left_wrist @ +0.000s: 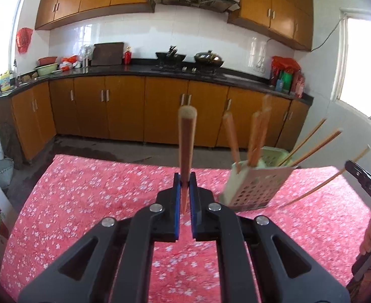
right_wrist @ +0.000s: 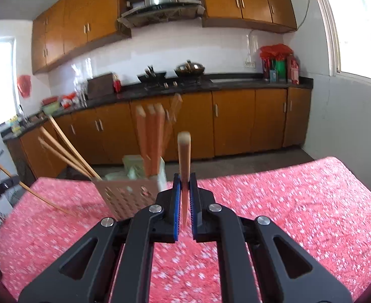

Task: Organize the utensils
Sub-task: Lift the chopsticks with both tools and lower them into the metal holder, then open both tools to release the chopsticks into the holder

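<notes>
Worktop (left_wrist: pixel 84 189) under a pink floral cloth fills the ground below and ahead of both my tools; kitchen cabinets and a stove counter sit well beyond it. Perforated utensil holder (left_wrist: pixel 254 184) stands on the cloth ahead and to the right of my left hand-held gripper (left_wrist: pixel 185 180); from the other camera the same holder (right_wrist: pixel 124 197) is ahead and just left of my right hand-held gripper (right_wrist: pixel 184 181), its near corner partly hidden behind the left finger. It looks tilted in both views, though blur and lens curve make that hard to judge. Several chopsticks (left_wrist: pixel 257 136) stand upright in one compartment, blurred; thinner ones (left_wrist: pixel 309 144) lean outward from the far side, away from my left tool. Left hand-held gripper: blue pads pressed together on a single chopstick (left_wrist: pixel 186 146), which rises near upright above the fingers, thick end uppermost, thin tip showing below the pads. Right hand-held gripper: likewise pinching one chopstick (right_wrist: pixel 184 159) near upright, blunt end up, tip poking down between the pads. Both held sticks are apart from the holder and clear of the cloth. At the right edge of the left view, part of my right tool (left_wrist: pixel 369 184) shows with a chopstick (left_wrist: pixel 329 176) slanting across in front of it.
</notes>
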Tool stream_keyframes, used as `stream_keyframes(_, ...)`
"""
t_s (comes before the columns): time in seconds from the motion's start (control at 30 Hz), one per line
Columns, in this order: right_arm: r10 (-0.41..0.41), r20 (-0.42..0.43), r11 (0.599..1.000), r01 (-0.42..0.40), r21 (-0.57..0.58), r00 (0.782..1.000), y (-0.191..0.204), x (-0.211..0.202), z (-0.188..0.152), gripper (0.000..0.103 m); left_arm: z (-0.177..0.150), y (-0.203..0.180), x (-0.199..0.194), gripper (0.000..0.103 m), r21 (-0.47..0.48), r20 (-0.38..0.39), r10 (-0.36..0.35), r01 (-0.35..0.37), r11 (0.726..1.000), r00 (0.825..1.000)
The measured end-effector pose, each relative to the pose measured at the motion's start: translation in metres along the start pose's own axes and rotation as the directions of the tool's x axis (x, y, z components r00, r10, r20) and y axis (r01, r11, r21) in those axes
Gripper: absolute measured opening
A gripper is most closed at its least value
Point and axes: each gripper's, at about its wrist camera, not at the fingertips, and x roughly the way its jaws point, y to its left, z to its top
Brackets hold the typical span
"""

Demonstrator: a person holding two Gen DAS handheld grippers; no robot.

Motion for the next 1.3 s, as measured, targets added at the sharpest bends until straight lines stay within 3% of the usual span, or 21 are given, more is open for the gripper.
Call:
stream_keyframes(0.37, 0.143, 0.151, 0.990, -0.144, -0.004, 0.978, 0.023, -0.039, 0.051, 0.008, 0.039, -0.050, -0.041, 0.008, 0.052, 0.093, -0.145, 0.140, 0.989, 0.985)
stream_keyframes(0.5, 0.140, 0.193, 0.990, -0.138, -0.023, 0.971, 0.029, -0.039, 0.059, 0.008, 0.052, -0.068, -0.049, 0.008, 0.054, 0.133, -0.181, 0.175, 0.983, 0.974)
stream_keyframes(0.73, 0.121, 0.246, 0.993, -0.116, -0.031, 0.962, 0.034, -0.029, 0.070, 0.008, 0.077, -0.091, -0.045, 0.008, 0.038, 0.221, -0.177, 0.173, 0.984, 0.959)
stream_keyframes(0.9, 0.102, 0.229, 0.995, -0.097, -0.037, 0.968, 0.037, -0.008, 0.070, 0.008, 0.085, -0.095, -0.036, 0.008, 0.042, 0.252, -0.167, 0.162, 0.986, 0.953)
stream_keyframes(1.2, 0.097, 0.131, 0.995, -0.094, -0.029, 0.987, 0.036, 0.015, 0.050, 0.009, 0.066, -0.095, 0.021, 0.008, 0.030, 0.150, -0.162, 0.159, 0.987, 0.975)
stream_keyframes(1.3, 0.094, 0.129, 0.996, -0.092, -0.021, 0.987, 0.034, 0.013, 0.050, 0.027, 0.065, -0.092, 0.023, 0.020, 0.020, 0.153, -0.165, 0.164, 0.986, 0.974)
